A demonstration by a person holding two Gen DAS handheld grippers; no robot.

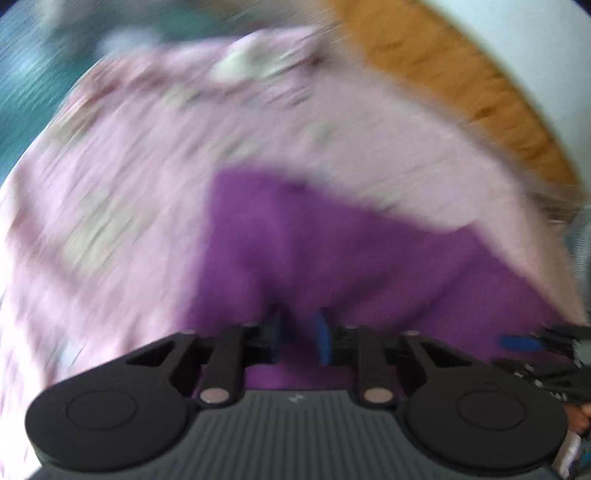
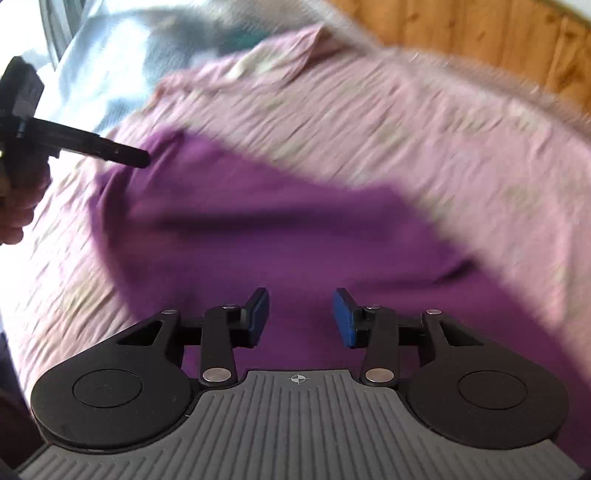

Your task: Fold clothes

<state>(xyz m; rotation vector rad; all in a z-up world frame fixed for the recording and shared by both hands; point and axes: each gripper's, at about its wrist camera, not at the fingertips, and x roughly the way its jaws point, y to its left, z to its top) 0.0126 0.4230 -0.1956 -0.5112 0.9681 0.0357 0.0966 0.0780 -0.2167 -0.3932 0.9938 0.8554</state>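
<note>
Both views heavily motion-blurred. Purple garment [image 2: 280,236] spread over pink patterned bedsheet [image 2: 369,122], filling centre and near part of right wrist view; same purple cloth [image 1: 332,258] filling near centre of left wrist view, pink sheet [image 1: 129,184] around it on left and far sides.

Left gripper [image 1: 298,332] with fingers drawn close, narrow gap only, purple fabric bunched between the blue pads [image 1: 323,339]; looks clamped on garment edge, blur leaving contact slightly unsure. Same gripper [image 2: 142,160] seen from right wrist view at far left, black fingers together as one bar, tip touching far-left corner of purple cloth, fabric creased there. Hand [image 2: 22,206] holding that tool at left edge, partly cut off.

Right gripper [image 2: 301,317] with fingers wide apart, blue pads [image 2: 345,319] clear of each other, nothing between them, hovering over near part of garment; touching cloth or not, cannot tell. Part of it [image 1: 532,343] also visible at right edge of left wrist view, blurred, blue pad showing, near right side of purple cloth.

Wooden panelling [image 2: 480,33] beyond far right edge of bed, orange-brown. Pale blue-grey fabric [image 2: 110,55] at far left past the sheet, teal patch [image 1: 22,92] at far left in left wrist view, details smeared.
</note>
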